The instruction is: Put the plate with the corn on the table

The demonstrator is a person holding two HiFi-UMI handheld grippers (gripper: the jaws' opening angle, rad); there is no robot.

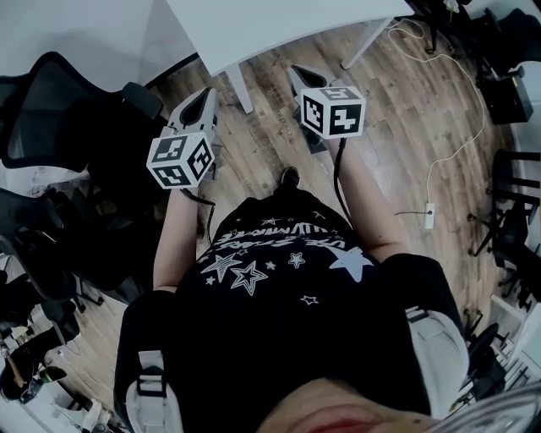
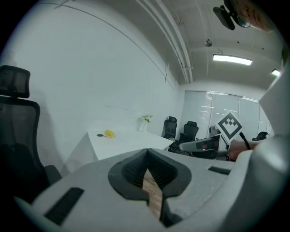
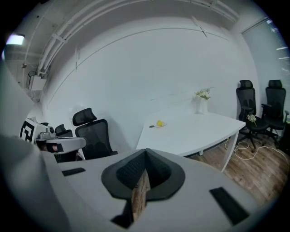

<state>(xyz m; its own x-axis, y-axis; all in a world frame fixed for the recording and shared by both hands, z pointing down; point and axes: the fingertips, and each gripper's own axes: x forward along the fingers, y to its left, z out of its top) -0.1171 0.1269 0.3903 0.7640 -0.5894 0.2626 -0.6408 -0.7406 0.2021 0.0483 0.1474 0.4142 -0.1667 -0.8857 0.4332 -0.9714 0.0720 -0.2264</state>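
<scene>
A small plate with a yellow corn cob (image 3: 159, 123) sits far off on a white table (image 3: 195, 131), near its back-left corner. The left gripper view shows the same plate (image 2: 108, 133) on that table (image 2: 131, 142). My left gripper (image 2: 147, 152) is shut with nothing between its jaws. The right gripper (image 3: 145, 153) is also shut and empty. In the head view both grippers, left (image 1: 204, 97) and right (image 1: 295, 76), point at the table (image 1: 279, 25) over the wooden floor, short of its edge.
A vase of flowers (image 3: 202, 102) stands on the table beyond the plate. Black office chairs stand to the left (image 3: 93, 133) and at the far right (image 3: 253, 108). A white cable (image 1: 461, 144) lies on the floor to the right.
</scene>
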